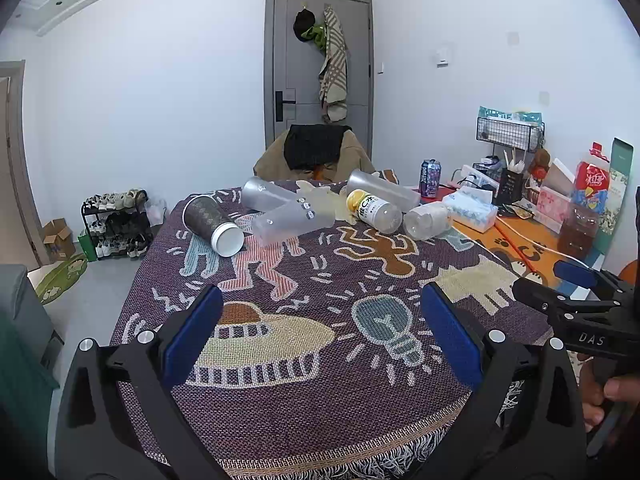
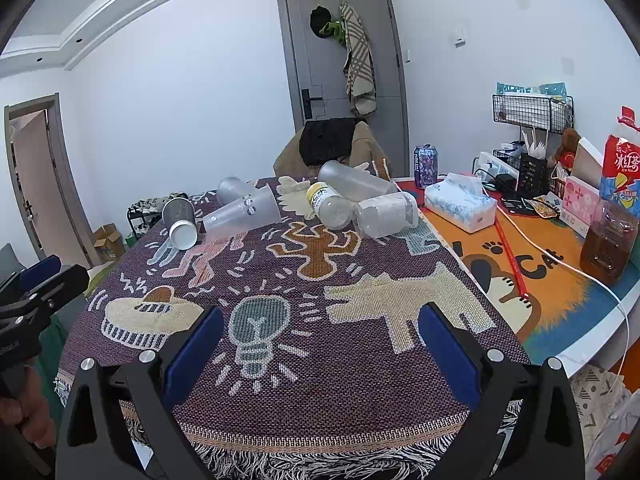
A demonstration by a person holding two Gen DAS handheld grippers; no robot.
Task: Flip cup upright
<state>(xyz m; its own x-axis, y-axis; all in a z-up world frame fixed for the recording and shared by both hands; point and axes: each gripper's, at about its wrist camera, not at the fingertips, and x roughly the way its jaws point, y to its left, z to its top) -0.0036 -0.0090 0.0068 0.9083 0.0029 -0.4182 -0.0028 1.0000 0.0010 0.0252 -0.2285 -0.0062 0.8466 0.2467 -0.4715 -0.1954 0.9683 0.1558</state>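
Several cups and bottles lie on their sides at the far end of the patterned cloth [image 1: 320, 360]. A dark paper cup with a white base [image 1: 212, 225] [image 2: 181, 222] lies at the far left. A clear plastic cup [image 1: 296, 220] [image 2: 242, 216] lies next to it, with another frosted cup [image 1: 266, 193] [image 2: 233, 189] behind. A yellow-capped bottle [image 1: 372, 210] [image 2: 329, 205] and a clear jar [image 1: 428, 220] [image 2: 384, 214] lie to the right. My left gripper [image 1: 320, 320] is open and empty over the near cloth. My right gripper [image 2: 318, 332] is open and empty, also near the front edge.
An orange cat mat [image 2: 532, 264] to the right holds a tissue pack [image 2: 460, 204], a drink can [image 2: 426, 166], a wire rack [image 2: 532, 108], boxes and a white cable [image 2: 560, 264]. A chair with clothes [image 1: 316, 156] stands behind the table. A shoe rack [image 1: 116, 224] stands on the floor at left.
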